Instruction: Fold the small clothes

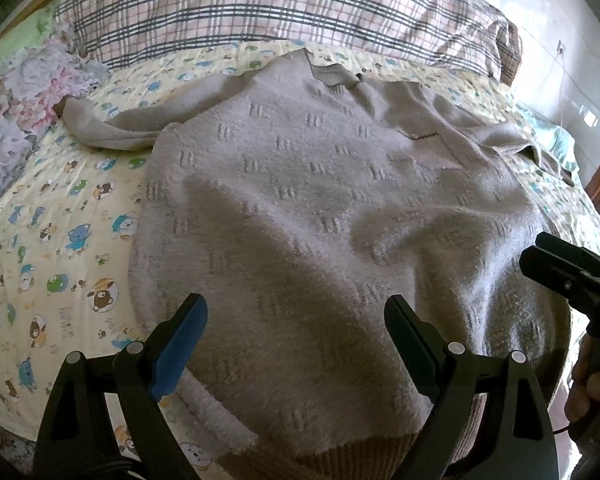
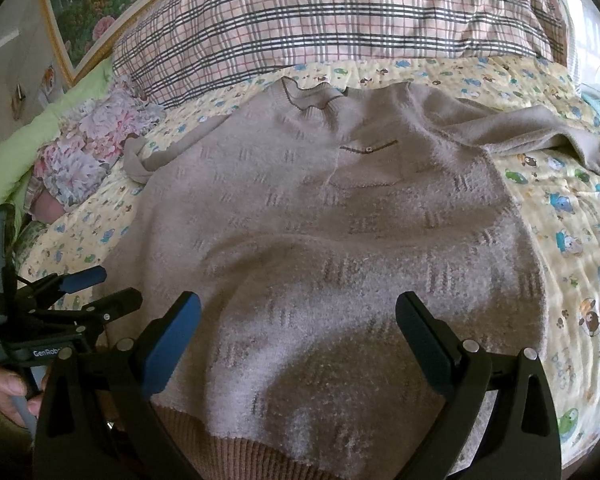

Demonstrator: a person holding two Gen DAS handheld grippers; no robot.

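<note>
Bed (image 1: 72, 208) covered by a yellow quilt printed with small cartoon bears. Plaid pillow (image 1: 284, 4) across the far end; floral cloth (image 1: 24, 96) bunched at the left of the quilt. Framed flower picture (image 2: 100, 8) on the wall behind, seen from the right wrist view.

Beige knit sweater (image 1: 320, 200) spread flat and face up over the middle of the bed, collar toward the pillow, ribbed hem at the near edge. Small chest pocket (image 2: 370, 160) with a button on its band. One sleeve lying out to the left, the other out to the right, both resting on the quilt.

Left tongs (image 1: 296, 324) apart, hovering over the near left part of the sweater just past the hem, nothing between the fingers. Right tongs (image 2: 298, 322) likewise apart, poised over the near middle of the sweater, clear of the fabric as far as can be told. Both sets side by side near the hem, each visible at the edge of the other's view. A hand (image 2: 8, 392) on the left handle.
</note>
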